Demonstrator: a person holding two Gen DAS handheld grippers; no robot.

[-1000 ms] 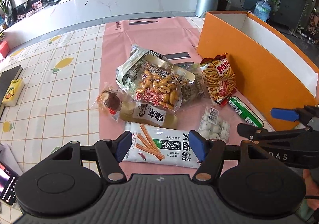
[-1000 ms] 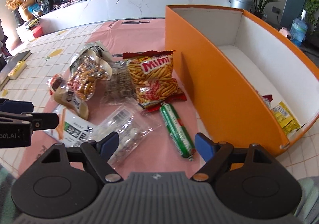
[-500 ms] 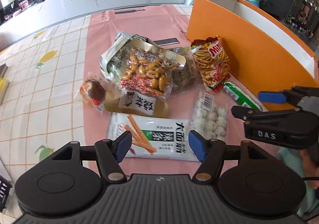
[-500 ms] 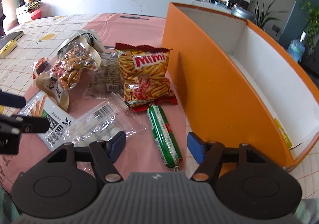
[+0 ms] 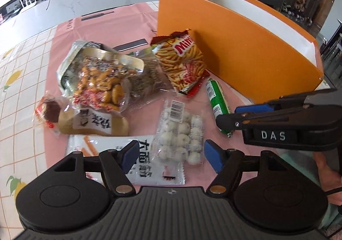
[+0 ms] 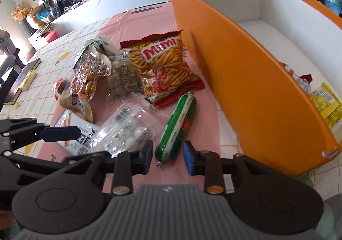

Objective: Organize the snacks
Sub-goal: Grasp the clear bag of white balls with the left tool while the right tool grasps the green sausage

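The right gripper [image 6: 167,157] sits low over the pink mat [image 6: 205,111] with its jaws partly open and straddling the near end of the green sausage stick [image 6: 178,126]; the blue pads stand either side of the wrapper but do not appear to be pressing it yet, so nothing is held. The left gripper [image 5: 170,155] hangs wide open and empty above the clear bag of white candy balls [image 5: 181,133], which lies partly on the white spicy-strip packet [image 5: 147,165]. Beyond them lie the Mimi chip bag [image 6: 162,69] and the peanut pouch [image 5: 100,84], all just beside the orange box [image 6: 245,82], where a yellow packet [image 6: 327,105] already rests inside. The step in hand looks like taking the sausage stick for the box. To do it well, the right jaws should close squarely across the round body, a little further up from the crimped tail so it does not slip or swing, then lift clear of the tall orange wall before release, keeping away from the left gripper's finger close by on the left
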